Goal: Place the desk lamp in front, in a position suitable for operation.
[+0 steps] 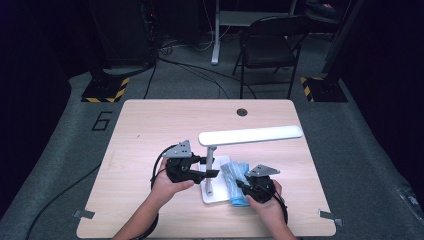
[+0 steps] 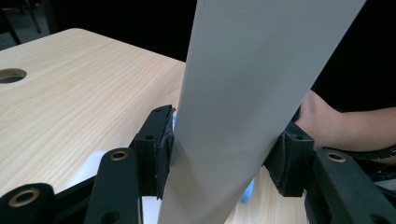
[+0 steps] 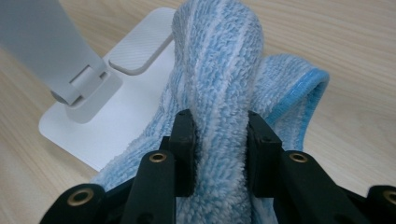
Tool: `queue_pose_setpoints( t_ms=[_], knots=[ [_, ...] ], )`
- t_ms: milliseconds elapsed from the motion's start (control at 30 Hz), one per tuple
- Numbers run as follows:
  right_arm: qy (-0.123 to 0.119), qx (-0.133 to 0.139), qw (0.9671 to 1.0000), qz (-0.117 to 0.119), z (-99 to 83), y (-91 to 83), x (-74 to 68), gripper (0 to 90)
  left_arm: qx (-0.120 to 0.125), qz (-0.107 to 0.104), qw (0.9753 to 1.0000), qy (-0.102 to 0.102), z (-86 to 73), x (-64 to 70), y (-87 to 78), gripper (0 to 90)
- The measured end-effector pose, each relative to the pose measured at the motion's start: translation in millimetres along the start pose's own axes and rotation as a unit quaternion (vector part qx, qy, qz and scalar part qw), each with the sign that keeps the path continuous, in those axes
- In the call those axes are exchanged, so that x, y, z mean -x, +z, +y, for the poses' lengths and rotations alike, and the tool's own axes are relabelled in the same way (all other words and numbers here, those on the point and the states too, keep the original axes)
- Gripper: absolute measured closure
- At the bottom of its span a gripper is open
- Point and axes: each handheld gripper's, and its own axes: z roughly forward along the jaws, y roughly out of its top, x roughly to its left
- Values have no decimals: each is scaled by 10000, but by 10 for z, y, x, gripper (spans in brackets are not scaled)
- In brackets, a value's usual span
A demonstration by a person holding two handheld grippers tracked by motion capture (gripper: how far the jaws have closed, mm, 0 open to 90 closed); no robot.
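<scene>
A dark numeral 6 (image 1: 102, 121) is marked on the grey floor mat (image 1: 60, 150) left of the table.

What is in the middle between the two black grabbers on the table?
Between the left gripper and the right gripper stand the white lamp's post and base, with the blue cloth beside them, seen in the high view.

White desk lamp (image 1: 210, 172) stands on the wooden table (image 1: 150, 125), head horizontal, pointing right. Left gripper (image 1: 212, 173) jaws sit at the lamp's upright stem. Right gripper (image 1: 239, 185) is on the blue towel (image 1: 234, 175), which lies on the lamp base's right edge.
</scene>
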Motion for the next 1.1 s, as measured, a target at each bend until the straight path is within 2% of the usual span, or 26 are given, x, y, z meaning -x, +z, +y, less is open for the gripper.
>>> queue_pose_setpoints(
  t_ms=[167,200,300,333,400,467,633,667,967,1100],
  knots=[
    [-31,-41,10000,76,-4,64,-76,651,-12,-22,10000,0,2,-1,-1,476],
    [-16,-107,9999,33,-8,74,-91,640,-4,-11,10000,-10,3,-4,0,476],
    [-48,-61,10000,-17,-8,95,-109,590,-54,-4,10000,-39,14,-4,-1,471],
    [-100,-18,9999,-64,6,88,-124,547,-65,-15,10000,-65,22,-9,1,466],
    [-65,-2,9999,-91,13,86,-142,532,-81,-16,9999,-83,27,-8,0,464],
    [-208,18,9997,-132,31,108,-172,505,-131,53,9999,-75,53,8,0,446],
    [-334,-133,9992,-197,20,163,-225,515,-153,71,9998,-56,97,36,-21,439],
    [-389,-122,9989,-211,10,183,-235,521,-166,139,9998,-49,114,52,-31,432],
    [-332,-148,9992,-193,10,187,-235,532,-179,207,9996,-31,153,92,-23,401],
    [-246,-159,9994,-192,4,185,-240,532,-128,170,9998,-46,154,90,-16,367]
  ],
)
